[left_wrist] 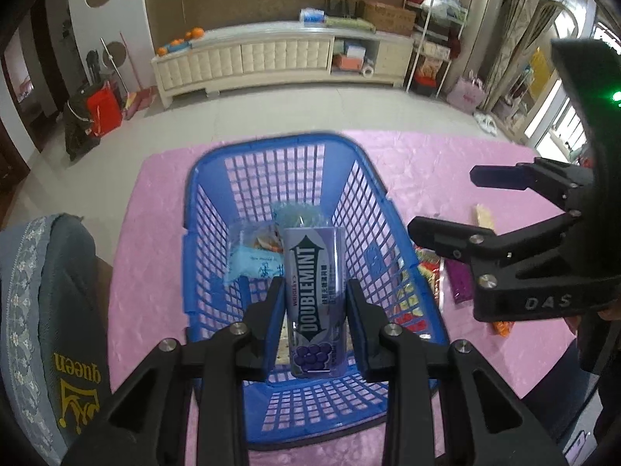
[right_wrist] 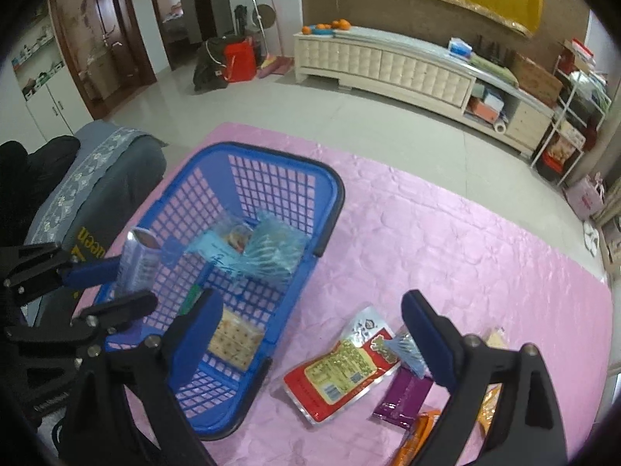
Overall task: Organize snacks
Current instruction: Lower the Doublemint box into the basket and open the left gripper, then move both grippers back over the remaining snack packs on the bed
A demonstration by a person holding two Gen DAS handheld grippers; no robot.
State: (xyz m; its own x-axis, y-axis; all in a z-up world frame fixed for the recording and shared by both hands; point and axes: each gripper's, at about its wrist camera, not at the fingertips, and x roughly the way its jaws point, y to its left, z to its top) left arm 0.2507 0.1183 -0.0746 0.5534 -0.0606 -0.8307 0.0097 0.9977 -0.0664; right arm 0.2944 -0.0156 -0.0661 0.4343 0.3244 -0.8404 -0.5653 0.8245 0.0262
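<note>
The left gripper (left_wrist: 314,310) clamps a slim, glossy Doublemint gum tin (left_wrist: 313,303) by its narrow sides, holding it lengthwise above the blue plastic lattice basket (left_wrist: 202,202), apparently so it can drop in beside the crinkly pale-blue wrappers (right_wrist: 268,248). The right gripper (right_wrist: 314,334) stands wide and empty over the pink quilted cloth (right_wrist: 465,240), probably ready for the flat red foil packet (right_wrist: 341,365) or the purple bar (right_wrist: 403,396).

Blue lattice basket (left_wrist: 388,209), pink cloth (right_wrist: 446,240), seemingly purple tin (left_wrist: 313,303).
</note>
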